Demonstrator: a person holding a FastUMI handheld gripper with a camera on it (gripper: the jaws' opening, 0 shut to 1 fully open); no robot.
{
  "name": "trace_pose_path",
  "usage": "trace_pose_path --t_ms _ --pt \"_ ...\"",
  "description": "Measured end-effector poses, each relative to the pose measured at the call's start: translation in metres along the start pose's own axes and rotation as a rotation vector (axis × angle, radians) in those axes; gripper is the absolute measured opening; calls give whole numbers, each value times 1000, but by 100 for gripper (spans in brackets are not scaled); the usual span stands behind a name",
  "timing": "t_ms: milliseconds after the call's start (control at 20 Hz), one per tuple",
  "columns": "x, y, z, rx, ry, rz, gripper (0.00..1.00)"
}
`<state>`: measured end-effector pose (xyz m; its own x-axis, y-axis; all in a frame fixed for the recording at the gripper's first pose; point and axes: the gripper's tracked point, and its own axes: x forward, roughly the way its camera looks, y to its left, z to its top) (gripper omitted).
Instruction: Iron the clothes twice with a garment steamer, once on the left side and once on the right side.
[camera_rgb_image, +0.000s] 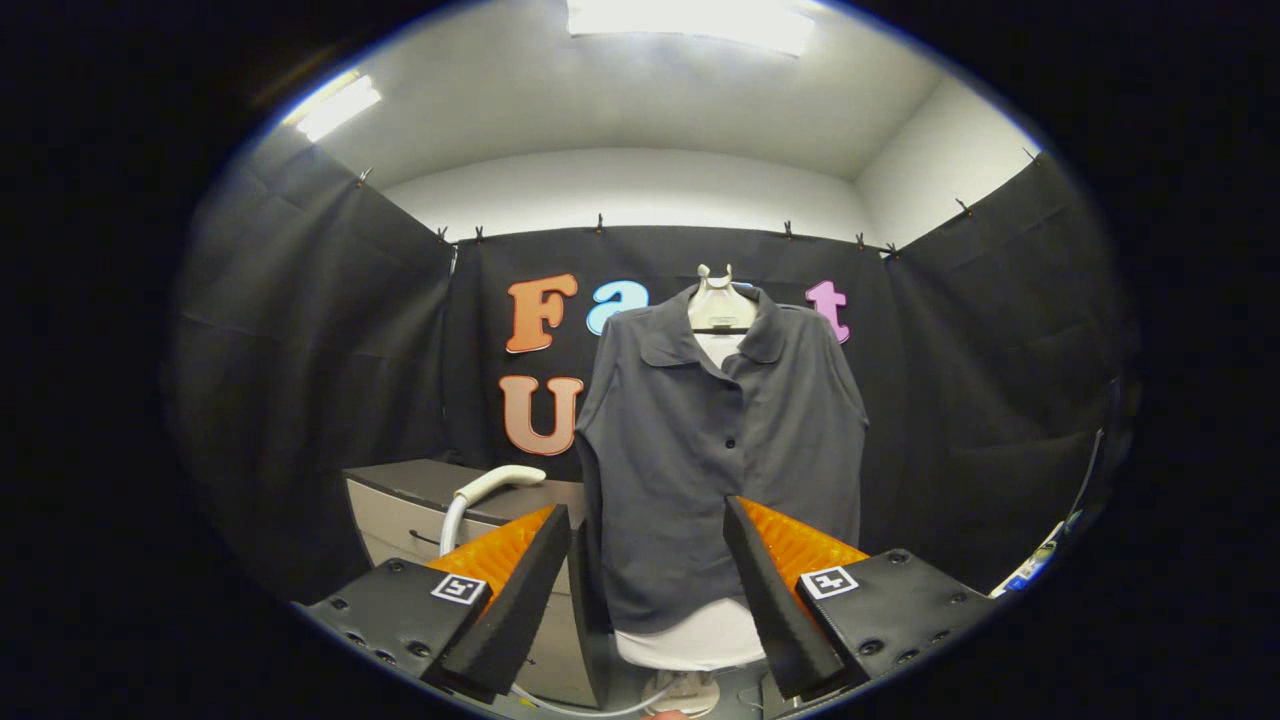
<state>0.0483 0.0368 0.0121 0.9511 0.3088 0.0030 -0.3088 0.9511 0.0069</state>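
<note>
**Steamer not yet taken up; shirt untouched**

The grey shirt (722, 450) was seen hanging on a pale form (722, 305) against the booth's black wall, straight ahead of the gripper (646, 545) and beyond its fingers; the garment steamer (487, 490) was seen lying on the table (430, 495) to the shirt's left, its hose curving down over the table's front; neither pass, left nor right, was judged to have been begun, since the steamer had not been taken up; the whole task was judged to be left. The gripper was held wide open, nothing gripped and nothing touched by either finger.
</note>
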Motion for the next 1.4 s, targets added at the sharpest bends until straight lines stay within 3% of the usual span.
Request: trace_pose_path --t_ms 250,500,750,950,1150,1400 --pt "49 37 5 10 0 110 98" --pt "139 113 -12 45 83 142 98" --pt "244 200 -31 38 150 94 98" --pt "316 234 -52 -13 226 7 98" --pt "382 265 -92 -64 349 6 98" --pt "421 284 -155 -119 502 16 98"
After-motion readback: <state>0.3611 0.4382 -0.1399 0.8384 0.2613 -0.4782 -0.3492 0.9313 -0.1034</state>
